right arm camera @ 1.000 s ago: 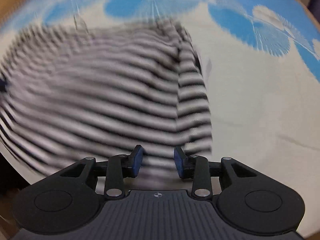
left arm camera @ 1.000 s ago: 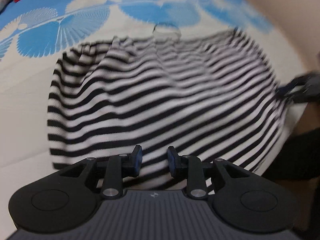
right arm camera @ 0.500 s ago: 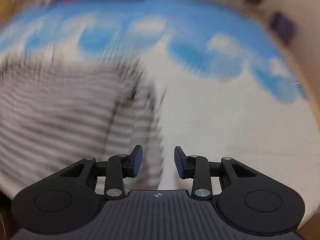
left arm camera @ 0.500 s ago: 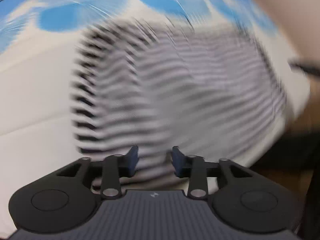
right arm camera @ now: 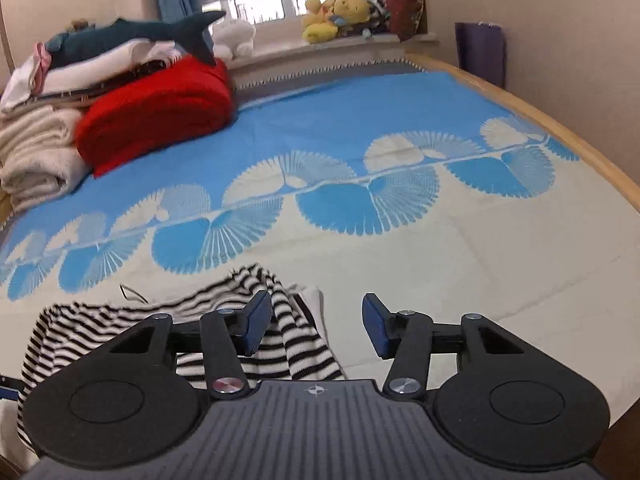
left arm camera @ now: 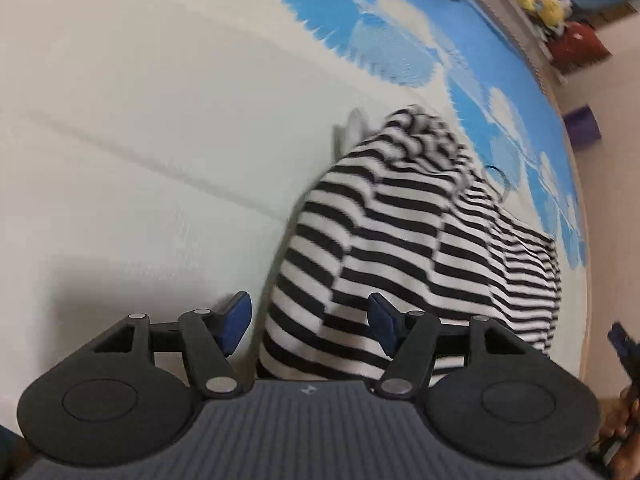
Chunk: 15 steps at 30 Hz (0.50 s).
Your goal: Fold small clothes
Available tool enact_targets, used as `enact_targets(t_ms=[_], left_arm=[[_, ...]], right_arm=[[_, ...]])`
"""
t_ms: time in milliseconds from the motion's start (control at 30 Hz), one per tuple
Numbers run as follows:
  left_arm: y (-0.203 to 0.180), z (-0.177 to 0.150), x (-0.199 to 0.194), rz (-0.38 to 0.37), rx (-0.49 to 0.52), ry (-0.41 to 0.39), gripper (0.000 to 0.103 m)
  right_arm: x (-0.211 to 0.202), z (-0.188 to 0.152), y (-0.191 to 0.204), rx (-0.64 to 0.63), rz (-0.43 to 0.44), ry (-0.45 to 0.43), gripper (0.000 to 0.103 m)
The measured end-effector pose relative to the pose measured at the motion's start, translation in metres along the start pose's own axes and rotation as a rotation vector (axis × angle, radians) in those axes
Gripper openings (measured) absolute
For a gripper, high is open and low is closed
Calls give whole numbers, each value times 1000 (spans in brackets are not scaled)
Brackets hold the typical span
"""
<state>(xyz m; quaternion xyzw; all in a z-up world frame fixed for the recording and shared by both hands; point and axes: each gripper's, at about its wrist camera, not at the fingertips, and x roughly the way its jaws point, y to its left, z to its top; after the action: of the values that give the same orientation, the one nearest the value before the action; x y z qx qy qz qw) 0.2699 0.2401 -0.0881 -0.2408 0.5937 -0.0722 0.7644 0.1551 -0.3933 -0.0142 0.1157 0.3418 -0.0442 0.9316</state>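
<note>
Striped top lying bunched on a bedspread, cream near the front, blue with fan shapes farther back. Left gripper spread and just widened, over the top's edge, pads off the cloth. Right gripper likewise just widened, gripping nothing. Behind: red blanket, folded pile, shark toy, yellow toys on the window ledge.
</note>
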Motion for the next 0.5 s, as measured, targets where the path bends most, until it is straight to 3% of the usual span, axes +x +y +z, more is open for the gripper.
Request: enact_targets(t_ms=[200,367,433,467,500], left_arm=[[1,9,25,-83,-2,11,69],[-24,11,42,-120,102,21,67],[-32,10,48,-107,140,17,43],[-34,10,50,-103,149,25,22],[-36,10,52,-97,151,29,20]], right_arm=[[4,0,2,-15,1,11,52],[8,4,-5,19,-4,15,52],[10,5,-5,21,-10,15,52],[11,6,-4,20,-14,15,52],[11,6,-3,19,-16,15,52]])
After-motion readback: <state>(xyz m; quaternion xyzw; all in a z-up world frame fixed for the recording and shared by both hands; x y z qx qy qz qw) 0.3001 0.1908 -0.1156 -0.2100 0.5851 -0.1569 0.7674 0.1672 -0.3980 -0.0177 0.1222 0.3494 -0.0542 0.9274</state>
